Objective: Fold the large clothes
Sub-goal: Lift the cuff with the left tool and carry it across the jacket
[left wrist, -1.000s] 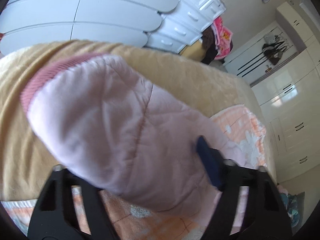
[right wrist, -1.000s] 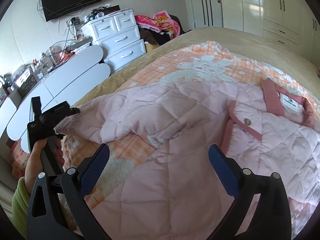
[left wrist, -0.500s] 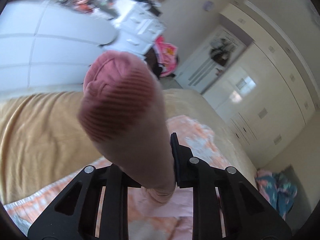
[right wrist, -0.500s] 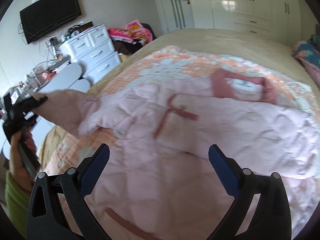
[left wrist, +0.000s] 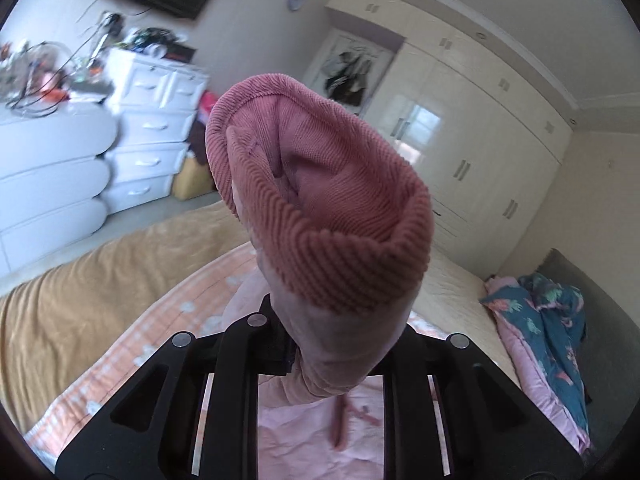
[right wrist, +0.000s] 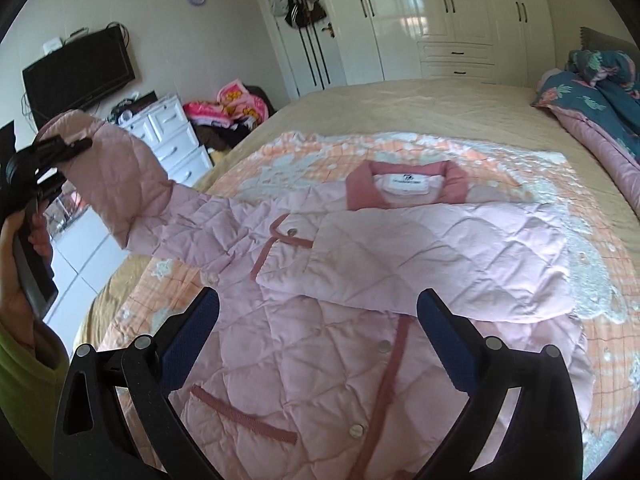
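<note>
Right gripper [right wrist: 318, 320] is hovering with fingers spread wide, holding nothing — the quilted pink jacket [right wrist: 400, 248] is lying flat on the bed [right wrist: 420, 108] directly ahead at 12 o'clock, one sleeve already folded across the chest. Left gripper [right wrist: 60, 148], at 9 o'clock, is clamping the other sleeve [right wrist: 120, 176] near its ribbed cuff [left wrist: 320, 208] — lifting it, evidently to fold inward.

Both wrist cams face wardrobe [right wrist: 460, 12]; share bed [left wrist: 80, 288].

The sleeve [left wrist: 320, 216] hides the left gripper's [left wrist: 332, 344] jaws.
</note>
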A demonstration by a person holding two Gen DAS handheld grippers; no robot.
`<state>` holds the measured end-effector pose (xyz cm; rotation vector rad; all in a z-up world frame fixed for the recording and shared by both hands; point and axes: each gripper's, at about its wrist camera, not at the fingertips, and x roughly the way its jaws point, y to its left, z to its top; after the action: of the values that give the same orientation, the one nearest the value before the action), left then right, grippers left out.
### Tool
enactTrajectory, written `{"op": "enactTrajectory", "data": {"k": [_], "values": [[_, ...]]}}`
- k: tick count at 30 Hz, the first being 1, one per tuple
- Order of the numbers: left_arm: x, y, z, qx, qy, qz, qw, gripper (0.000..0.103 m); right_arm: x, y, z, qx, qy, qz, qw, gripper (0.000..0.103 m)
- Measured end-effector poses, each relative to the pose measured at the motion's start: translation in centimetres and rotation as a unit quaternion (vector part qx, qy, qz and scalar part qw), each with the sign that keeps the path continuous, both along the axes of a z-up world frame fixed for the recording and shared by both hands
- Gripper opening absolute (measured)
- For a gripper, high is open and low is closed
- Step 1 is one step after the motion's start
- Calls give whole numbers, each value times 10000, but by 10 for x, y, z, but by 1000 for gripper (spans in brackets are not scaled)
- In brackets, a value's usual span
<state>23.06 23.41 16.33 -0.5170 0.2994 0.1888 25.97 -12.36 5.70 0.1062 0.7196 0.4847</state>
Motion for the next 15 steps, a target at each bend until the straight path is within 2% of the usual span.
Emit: {"op": "enactTrajectory", "data": {"k": [7, 15], "values": [[10, -46, 33, 303, -103, -384, 9988, 10, -13, -36, 12, 270, -143, -191, 9994, 99], [23, -89, 43, 379, -108, -873, 9954, 10, -27, -80, 16, 443, -209, -544, 9973, 99]]}}
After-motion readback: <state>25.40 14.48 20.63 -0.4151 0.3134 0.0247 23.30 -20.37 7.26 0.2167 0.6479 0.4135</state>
